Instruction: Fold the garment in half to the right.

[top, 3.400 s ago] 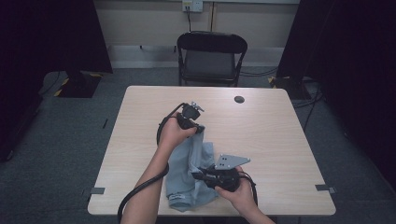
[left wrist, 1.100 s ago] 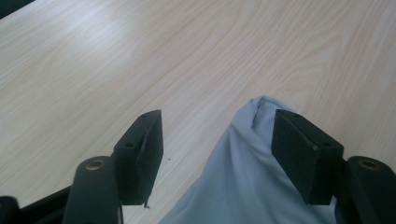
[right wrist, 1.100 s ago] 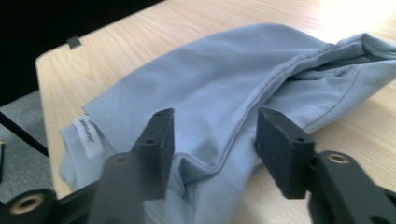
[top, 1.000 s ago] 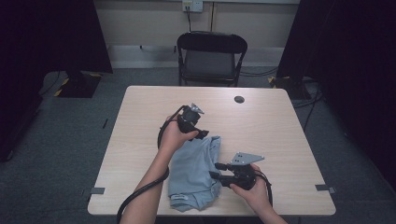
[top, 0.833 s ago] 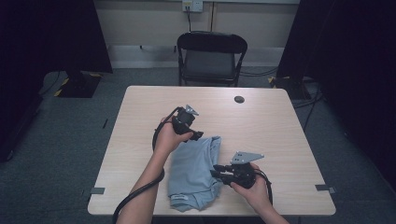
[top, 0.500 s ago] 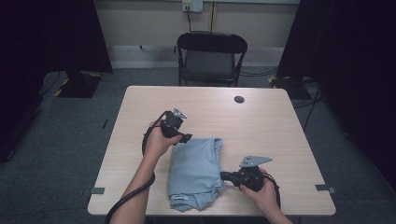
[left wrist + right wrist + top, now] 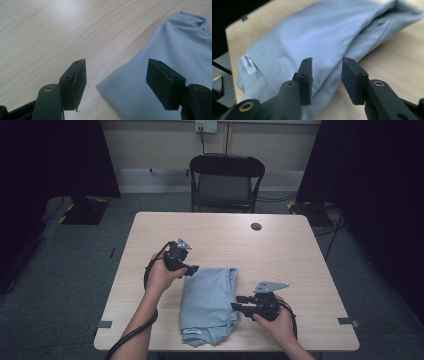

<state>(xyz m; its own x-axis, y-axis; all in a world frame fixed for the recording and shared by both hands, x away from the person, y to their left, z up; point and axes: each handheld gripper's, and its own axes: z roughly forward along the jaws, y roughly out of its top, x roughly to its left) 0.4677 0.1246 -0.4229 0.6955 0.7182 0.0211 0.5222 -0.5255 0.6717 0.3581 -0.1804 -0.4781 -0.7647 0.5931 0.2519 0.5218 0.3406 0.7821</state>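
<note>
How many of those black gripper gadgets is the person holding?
2. The left gripper is at the folded blue cloth's far left corner; the right gripper is at its right edge.

The left gripper (image 7: 116,80) holds its fingers (image 7: 75,83) apart over the folded blue cloth's (image 7: 175,50) corner on the table (image 7: 50,32).

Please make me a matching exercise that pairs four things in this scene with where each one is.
Things:
1. light blue garment
2. black folding chair
3. small dark disc
4. white label

Places:
A. on the tabletop near the far edge
B. on the floor beyond the far edge of the table
C. folded on the near half of the table, between the left tool and the right tool
D. sewn at one end of the garment

Pairs: 1-C, 2-B, 3-A, 4-D
</note>
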